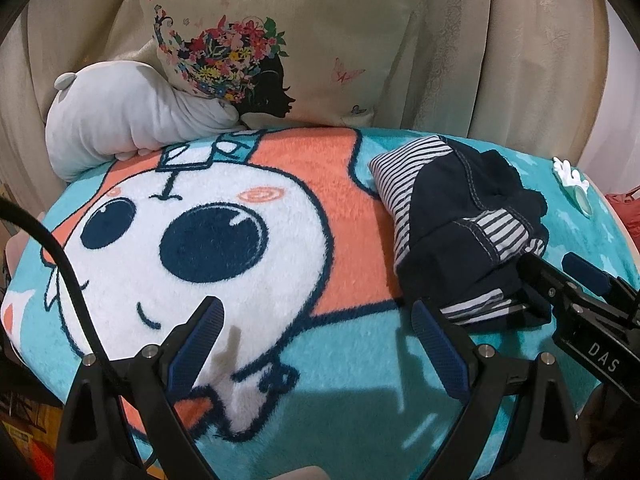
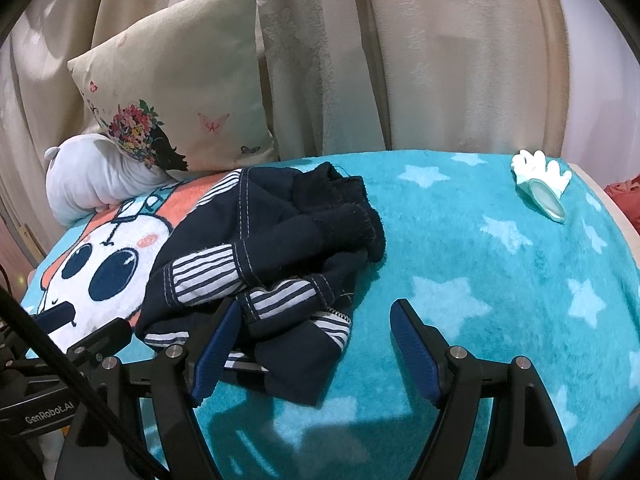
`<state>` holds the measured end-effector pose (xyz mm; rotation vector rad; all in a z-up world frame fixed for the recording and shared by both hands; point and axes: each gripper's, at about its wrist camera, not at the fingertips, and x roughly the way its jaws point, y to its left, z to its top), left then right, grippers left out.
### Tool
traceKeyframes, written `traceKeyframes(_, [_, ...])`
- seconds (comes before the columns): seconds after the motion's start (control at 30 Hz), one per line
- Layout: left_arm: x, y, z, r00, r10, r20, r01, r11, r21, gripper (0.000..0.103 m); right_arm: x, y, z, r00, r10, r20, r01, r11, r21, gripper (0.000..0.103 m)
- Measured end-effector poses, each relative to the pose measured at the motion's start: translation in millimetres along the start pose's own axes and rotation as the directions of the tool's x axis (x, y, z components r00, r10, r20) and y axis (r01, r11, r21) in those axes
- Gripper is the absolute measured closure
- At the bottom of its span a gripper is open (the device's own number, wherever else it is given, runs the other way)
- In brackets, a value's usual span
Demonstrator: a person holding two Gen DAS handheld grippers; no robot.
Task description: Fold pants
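While pants (image 2: 272,256) lie crumpled on blanket (image 2: 460,280), left gripper (image 1: 316,332) gapes beside them; right gripper (image 2: 312,332) gapes, one finger touching pants.

I log: pants (image 2: 280,240), matt navy knit cloth, striped lining, pale topstitching; blanket (image 2: 460,260), fuzzy plush fleece; cushion (image 1: 320,40), smooth woven fabric; my gripper pads (image 2: 412,344), ribbed blue rubber, matt black plastic arms.
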<state>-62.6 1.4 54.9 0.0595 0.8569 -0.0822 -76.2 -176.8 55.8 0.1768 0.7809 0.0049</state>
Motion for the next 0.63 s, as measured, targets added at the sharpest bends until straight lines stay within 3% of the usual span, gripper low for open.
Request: traceKeyframes(0.63, [1.8,5.7,-4.2,1.000,0.015,-0.005,-0.015,1.000,-0.018,0.009,0.0,9.3,-2.8,1.000,-0.002,0.001,0.002,1.000,-0.007,0.022])
